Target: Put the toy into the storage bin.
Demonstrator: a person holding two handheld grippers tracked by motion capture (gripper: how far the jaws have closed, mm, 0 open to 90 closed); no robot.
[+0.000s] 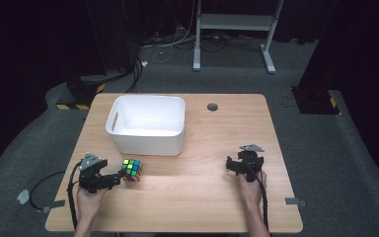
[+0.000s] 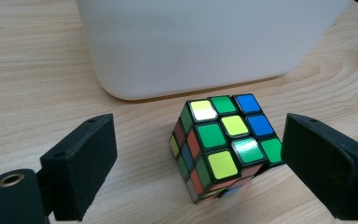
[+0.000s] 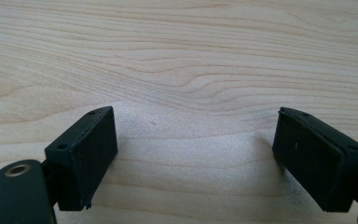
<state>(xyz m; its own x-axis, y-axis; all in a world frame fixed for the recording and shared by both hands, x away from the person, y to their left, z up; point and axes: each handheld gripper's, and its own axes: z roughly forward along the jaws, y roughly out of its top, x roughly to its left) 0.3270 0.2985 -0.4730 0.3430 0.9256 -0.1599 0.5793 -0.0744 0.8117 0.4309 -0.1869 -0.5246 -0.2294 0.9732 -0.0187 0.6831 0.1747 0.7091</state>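
White bin (image 1: 148,126) on desk (image 1: 217,197), just beyond left tool (image 1: 121,176); interior appears empty as far as visible. Puzzle cube (image 1: 132,170) on desk betw. left tool jaws, close to right-hand jaw, contact can't be confirmed; bin wall just behind cube. Left tool: jaws wide apart, nothing gripped. Right tool (image 1: 233,165): jaws wide apart, nothing betw. them, bare wood ahead; well apart from cube. Open desk room betw. the two tools. Cable grommet (image 1: 212,106) far beyond right tool. No legible writing.
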